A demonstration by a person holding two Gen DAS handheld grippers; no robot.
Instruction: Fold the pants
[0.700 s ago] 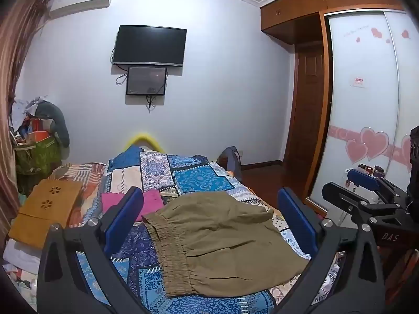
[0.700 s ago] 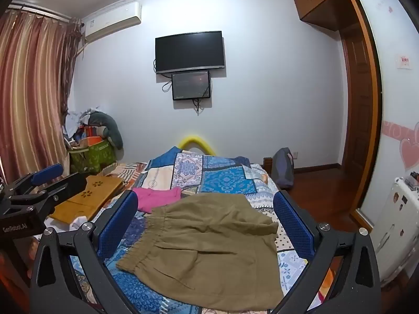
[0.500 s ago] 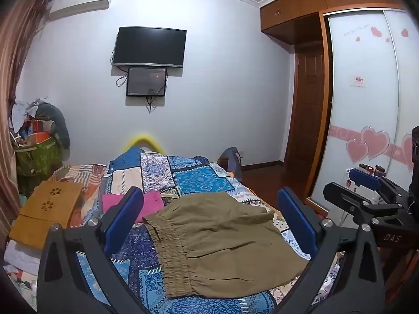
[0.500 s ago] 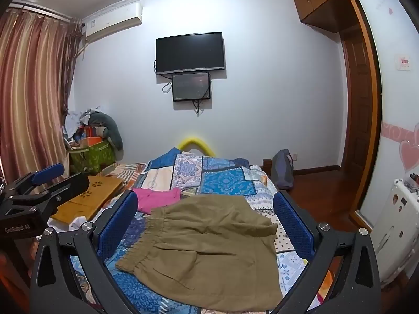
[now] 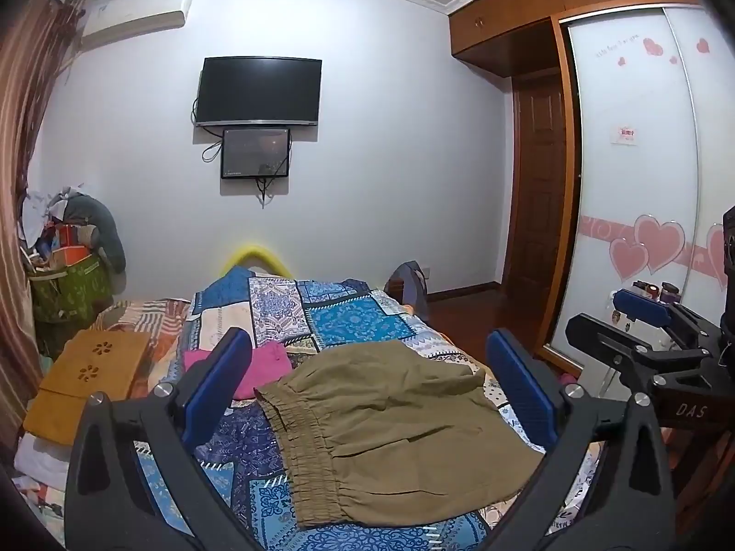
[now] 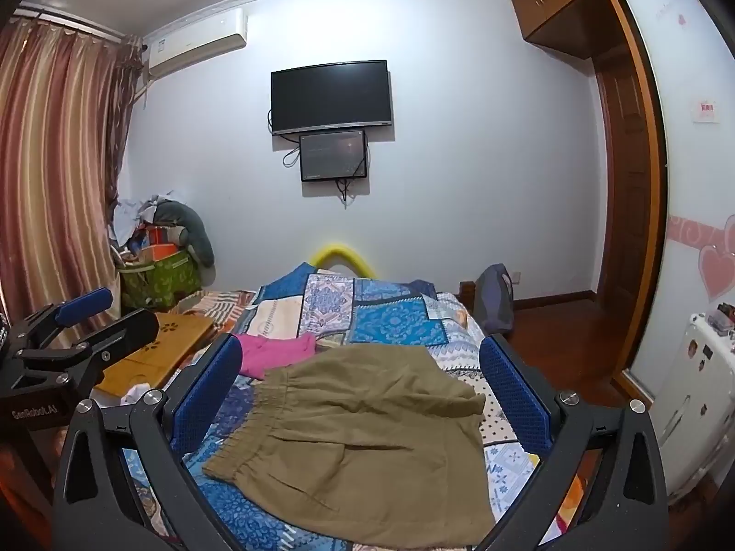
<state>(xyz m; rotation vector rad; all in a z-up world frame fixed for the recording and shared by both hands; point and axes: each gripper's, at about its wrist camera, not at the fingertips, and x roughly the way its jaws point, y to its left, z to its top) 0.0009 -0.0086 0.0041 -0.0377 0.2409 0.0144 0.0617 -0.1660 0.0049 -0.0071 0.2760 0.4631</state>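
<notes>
Olive-brown pants [image 5: 395,431] spread flat on blue patchwork bedspread [image 5: 349,321], elastic waistband leftward; pink garment [image 5: 266,367] just behind; left gripper [image 5: 372,385] and right gripper [image 6: 363,385] above, fingers wide apart, empty

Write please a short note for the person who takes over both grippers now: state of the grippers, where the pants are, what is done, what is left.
Left gripper: open, holds nothing, above the bed.
Right gripper: open, holds nothing, beside the left.
Olive pants: lying spread on the patchwork bedspread, elastic waistband toward the left, a little rumpled at the far edge. A pink garment lies just behind them.
Done: no fold visible yet.
Left: grasp the pants, fold them, probably smoothing first.
</notes>
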